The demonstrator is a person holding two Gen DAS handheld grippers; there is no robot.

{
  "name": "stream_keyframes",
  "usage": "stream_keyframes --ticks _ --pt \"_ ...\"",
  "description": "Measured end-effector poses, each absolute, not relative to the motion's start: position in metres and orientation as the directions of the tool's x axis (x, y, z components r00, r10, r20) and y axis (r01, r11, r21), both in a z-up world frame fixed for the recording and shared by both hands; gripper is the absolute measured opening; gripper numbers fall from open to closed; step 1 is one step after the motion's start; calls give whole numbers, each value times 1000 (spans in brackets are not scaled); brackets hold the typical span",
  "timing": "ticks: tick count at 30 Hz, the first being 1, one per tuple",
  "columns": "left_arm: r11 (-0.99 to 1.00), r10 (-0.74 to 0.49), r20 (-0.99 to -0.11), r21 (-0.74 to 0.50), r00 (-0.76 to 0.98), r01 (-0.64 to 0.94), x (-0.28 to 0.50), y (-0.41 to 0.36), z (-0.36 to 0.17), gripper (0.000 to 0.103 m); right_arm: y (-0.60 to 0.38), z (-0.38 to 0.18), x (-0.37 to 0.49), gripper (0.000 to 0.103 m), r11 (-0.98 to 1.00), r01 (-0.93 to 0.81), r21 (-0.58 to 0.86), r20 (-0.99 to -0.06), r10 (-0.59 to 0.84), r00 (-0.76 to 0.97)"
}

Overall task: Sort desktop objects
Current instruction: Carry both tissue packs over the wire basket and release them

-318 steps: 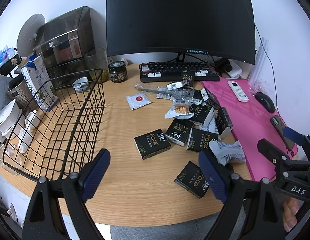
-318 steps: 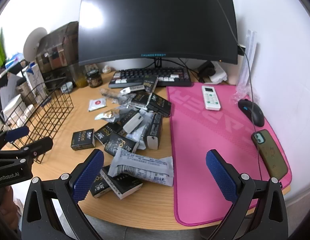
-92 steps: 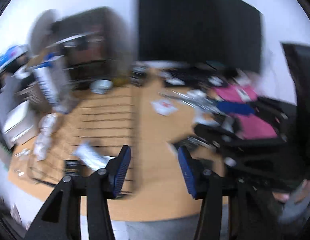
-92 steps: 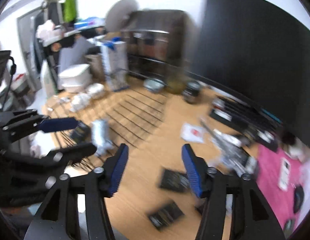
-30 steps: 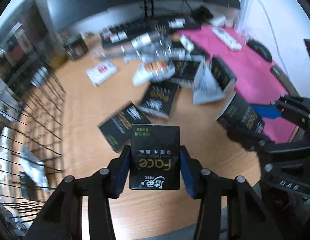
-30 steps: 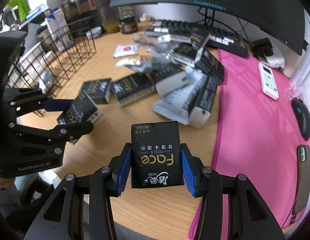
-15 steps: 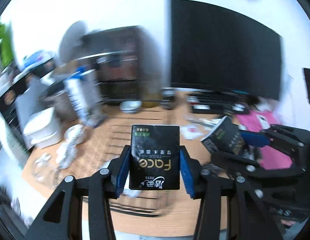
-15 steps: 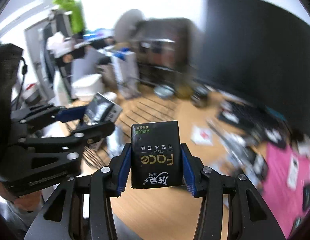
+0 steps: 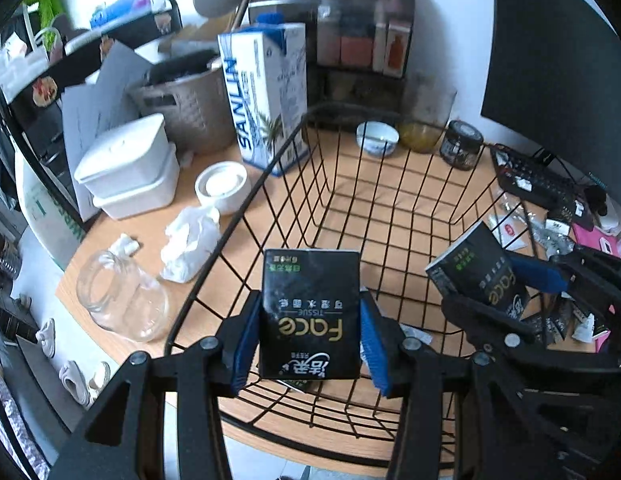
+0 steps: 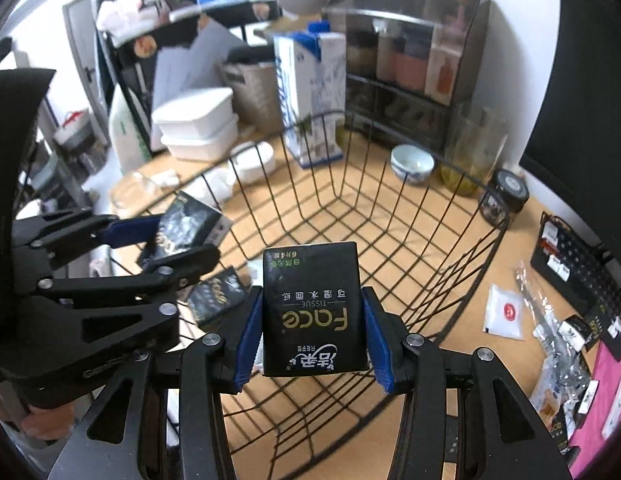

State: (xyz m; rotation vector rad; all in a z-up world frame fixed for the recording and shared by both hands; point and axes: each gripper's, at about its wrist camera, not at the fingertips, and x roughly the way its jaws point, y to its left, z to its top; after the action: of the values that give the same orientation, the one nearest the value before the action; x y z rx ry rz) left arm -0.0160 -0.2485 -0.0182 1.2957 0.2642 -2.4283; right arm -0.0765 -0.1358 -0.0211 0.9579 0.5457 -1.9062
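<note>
While both grippers tilt steeply downward over it, the black wire basket (image 9: 294, 136) stands on the wooden desk (image 9: 122, 240), left of the scattered packets (image 10: 566, 328) and keyboard (image 9: 538, 184). Left gripper (image 9: 310, 344): blue pads clamped on the sides of a black Face tissue pack (image 9: 310, 312), held upright above the basket's near-left part, a similar dark pack (image 10: 218, 292) lying on the basket floor below. Right gripper (image 10: 310, 344): pads likewise pressed on a second Face tissue pack (image 10: 312, 308), poised over the basket's near-right part, alongside the left.
</note>
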Motion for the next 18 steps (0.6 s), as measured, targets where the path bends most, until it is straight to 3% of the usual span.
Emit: stream_keyframes --ticks 8,14,18 --pt "-911 -248 -838 31 -486 410 -16 -245 -23 53 -139 -31 -85 48 -491 871 21 -808 -522 -275" --pt "-906 -282 -820 56 -499 420 -11 -242 -15 68 -132 -22 -81 48 -501 865 -2 -786 -534 -311" --pt "-915 -258 -804 25 -536 403 -6 -235 -4 70 -118 -11 -80 48 -513 858 25 -774 -553 -308"
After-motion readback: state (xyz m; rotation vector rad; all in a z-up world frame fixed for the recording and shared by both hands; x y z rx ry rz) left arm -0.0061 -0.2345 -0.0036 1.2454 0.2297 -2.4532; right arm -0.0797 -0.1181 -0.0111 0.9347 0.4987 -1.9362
